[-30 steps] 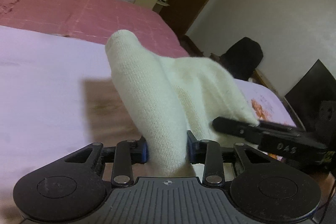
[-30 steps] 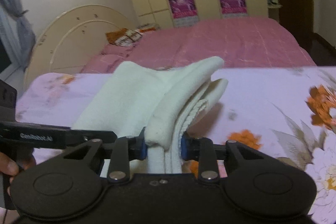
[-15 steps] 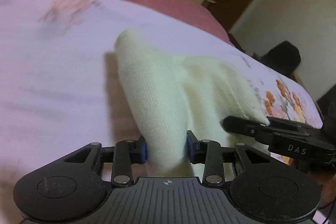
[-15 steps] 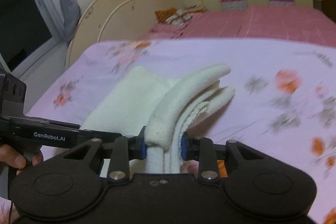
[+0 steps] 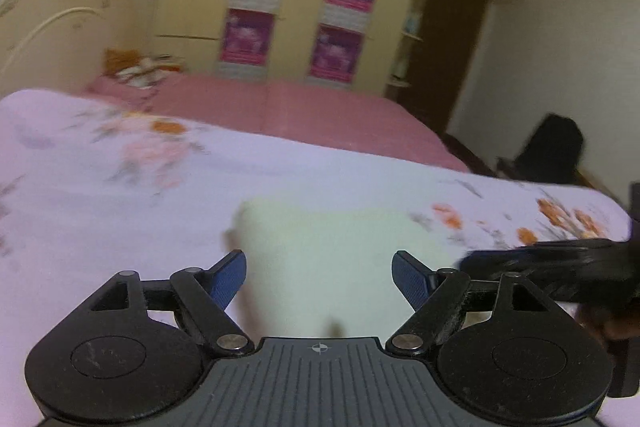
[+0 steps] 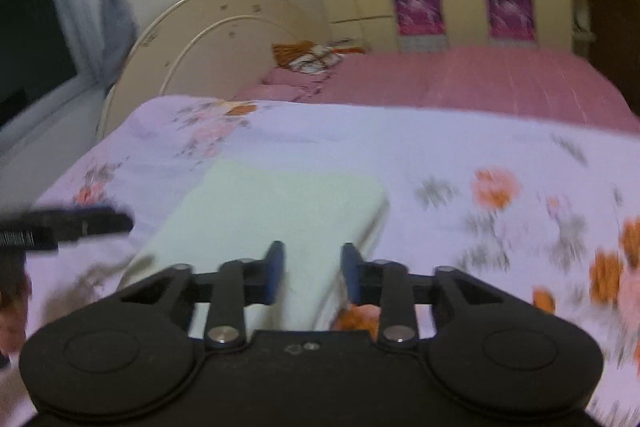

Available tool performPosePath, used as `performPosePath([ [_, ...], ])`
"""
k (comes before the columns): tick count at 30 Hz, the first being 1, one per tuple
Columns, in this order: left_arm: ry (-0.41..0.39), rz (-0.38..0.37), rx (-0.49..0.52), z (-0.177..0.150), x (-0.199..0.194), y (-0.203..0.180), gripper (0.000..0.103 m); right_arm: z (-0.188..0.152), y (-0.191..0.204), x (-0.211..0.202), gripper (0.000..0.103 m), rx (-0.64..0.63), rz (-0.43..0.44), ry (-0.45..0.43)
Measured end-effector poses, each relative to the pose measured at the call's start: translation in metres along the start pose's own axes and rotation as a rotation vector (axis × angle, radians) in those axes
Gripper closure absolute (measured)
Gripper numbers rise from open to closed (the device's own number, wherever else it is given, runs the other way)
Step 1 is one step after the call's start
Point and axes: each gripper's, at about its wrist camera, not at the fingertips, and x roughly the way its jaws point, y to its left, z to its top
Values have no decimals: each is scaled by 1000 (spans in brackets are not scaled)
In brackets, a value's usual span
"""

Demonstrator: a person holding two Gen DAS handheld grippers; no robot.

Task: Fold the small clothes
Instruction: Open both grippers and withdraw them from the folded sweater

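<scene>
Released since the earlier frame, the cloth (image 5: pixel 320 255) (image 6: pixel 276 215) is laid flat and folded on the floral sheet (image 5: pixel 100 195) (image 6: pixel 460 155) of the bed. Nothing is held by the left claw (image 5: pixel 319 273), spread wide, or the right claw (image 6: pixel 312 273), parted less; the cloth is seen between the fingers of each.

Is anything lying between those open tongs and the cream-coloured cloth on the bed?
Nothing visible does. The folded cream garment lies flat on the floral bedsheet directly ahead of the open right tongs and the open left tongs, with only bare sheet around it.
</scene>
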Motion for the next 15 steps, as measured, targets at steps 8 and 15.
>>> performPosePath([
  [8,146,-11,16,-19,43,-15,24,-8,9,39,88,-114,-75,136],
  [15,75,18,40,-60,-22,-33,24,-17,28,-9,79,-109,4,88],
])
